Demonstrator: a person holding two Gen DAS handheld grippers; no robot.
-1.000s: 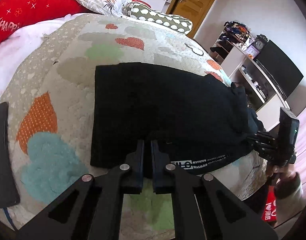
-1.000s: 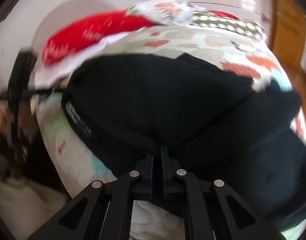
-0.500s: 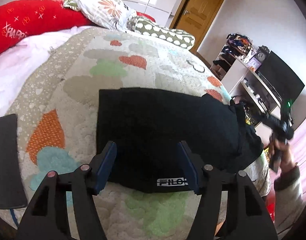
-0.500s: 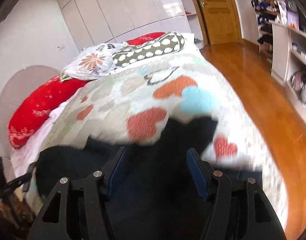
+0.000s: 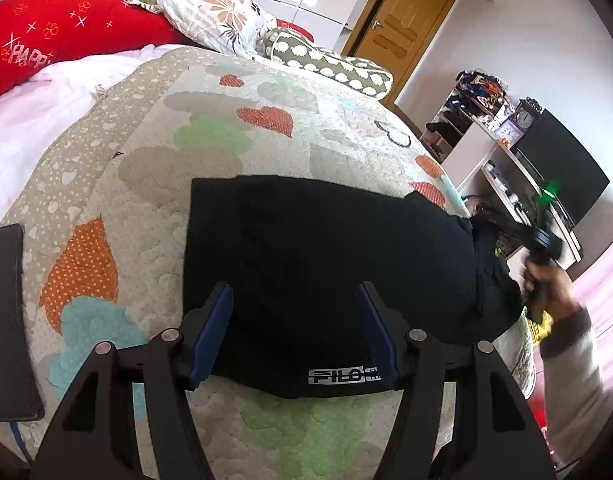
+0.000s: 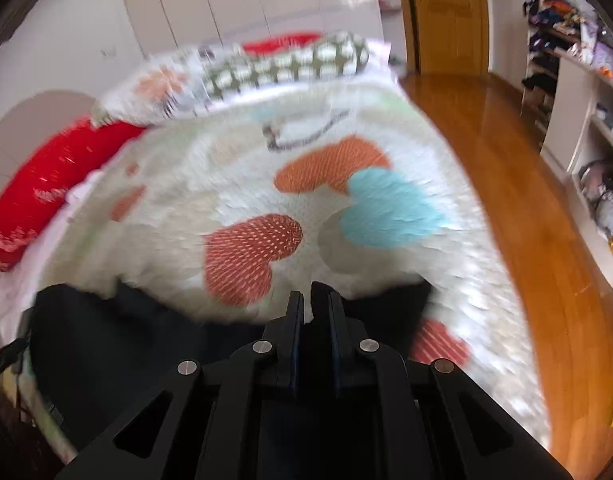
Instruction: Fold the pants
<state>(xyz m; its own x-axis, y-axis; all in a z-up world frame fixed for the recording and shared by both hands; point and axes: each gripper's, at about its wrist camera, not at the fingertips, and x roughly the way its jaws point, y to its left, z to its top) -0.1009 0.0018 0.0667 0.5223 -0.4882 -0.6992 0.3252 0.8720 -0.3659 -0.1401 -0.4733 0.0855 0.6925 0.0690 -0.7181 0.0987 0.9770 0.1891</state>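
Observation:
Black pants (image 5: 326, 256) lie folded flat on the heart-patterned quilt (image 5: 210, 136), a white logo at their near edge. My left gripper (image 5: 293, 334) is open and empty, its fingers above the near edge of the pants. My right gripper (image 6: 311, 308) is nearly shut at the far end of the pants (image 6: 118, 344), with black cloth between and around its fingers; the view is blurred. In the left wrist view the right gripper (image 5: 518, 232) sits at the pants' right end.
Pillows (image 5: 226, 20) and a red bolster (image 5: 66, 36) lie at the head of the bed. A dark flat object (image 5: 6, 320) rests at the left edge. A shelf unit with a TV (image 5: 558, 176) stands to the right, and beyond the bed lies wooden floor (image 6: 518, 200).
My left gripper opened, let go of the pants' near edge and drew back. My right gripper opened, moved to the pants' far end and closed again there.

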